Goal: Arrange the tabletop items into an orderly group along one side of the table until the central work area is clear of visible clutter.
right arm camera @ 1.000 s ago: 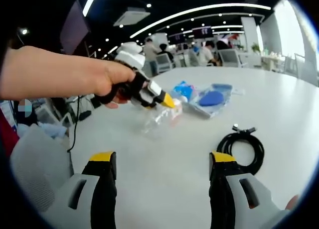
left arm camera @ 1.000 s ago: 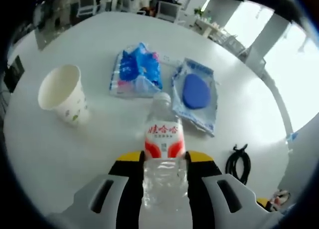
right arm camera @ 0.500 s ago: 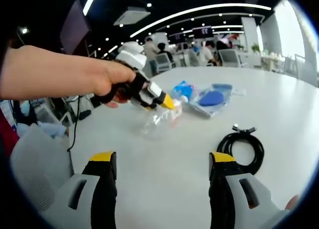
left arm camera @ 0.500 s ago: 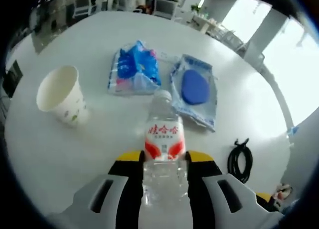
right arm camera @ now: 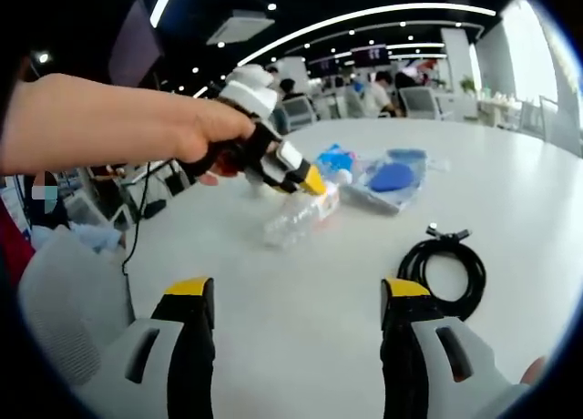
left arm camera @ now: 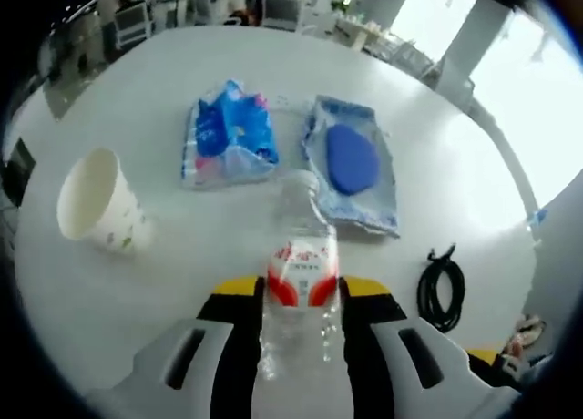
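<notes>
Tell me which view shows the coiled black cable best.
The right gripper view. There the black cable lies large and near on the white table, its coil and plug end clear, just beyond the open right gripper. In the left gripper view it is a small dark loop at the edge, beside the bottle.

Open office: dark ceiling, curved light strips (right arm camera: 364, 18), bright windows (left arm camera: 510, 64).

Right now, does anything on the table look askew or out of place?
The paper cup lies tipped on its side at the table's left, mouth open, nothing spilled. The black cable sits coiled apart from the two blue packets. The left gripper holds the water bottle between its jaws.
</notes>
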Demonstrator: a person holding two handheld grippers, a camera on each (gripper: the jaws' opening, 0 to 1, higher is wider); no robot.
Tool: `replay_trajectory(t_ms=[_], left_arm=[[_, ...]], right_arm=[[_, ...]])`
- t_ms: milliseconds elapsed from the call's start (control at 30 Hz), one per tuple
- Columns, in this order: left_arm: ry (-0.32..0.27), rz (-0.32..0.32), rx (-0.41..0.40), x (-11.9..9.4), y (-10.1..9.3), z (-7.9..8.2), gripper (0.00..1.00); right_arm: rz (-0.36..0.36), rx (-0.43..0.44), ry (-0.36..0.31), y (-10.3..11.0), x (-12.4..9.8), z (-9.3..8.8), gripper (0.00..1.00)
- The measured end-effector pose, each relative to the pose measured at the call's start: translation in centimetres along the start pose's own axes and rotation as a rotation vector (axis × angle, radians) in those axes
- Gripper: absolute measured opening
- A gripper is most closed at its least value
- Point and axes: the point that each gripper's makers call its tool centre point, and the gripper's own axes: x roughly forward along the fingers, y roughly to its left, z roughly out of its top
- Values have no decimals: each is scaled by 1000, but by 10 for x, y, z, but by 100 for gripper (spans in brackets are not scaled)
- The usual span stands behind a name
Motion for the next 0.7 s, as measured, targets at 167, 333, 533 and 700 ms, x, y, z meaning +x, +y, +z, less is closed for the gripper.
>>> replay_trajectory(t_ms=[167,333,533,700], left_arm=[[17,14,52,4,-4,1,37],[40,38,100,12,-2,3,37],[66,44,111,20,0,2,37],[81,41,115,25,1,-2,37]], right_arm=[[-9,6,1,-6,-2,-2,74],[-19,16,4,-9,-5,-6,74],[-28,25,12,-14,-6,-10,74],[-25,22,19,-13,-3,-10,74]])
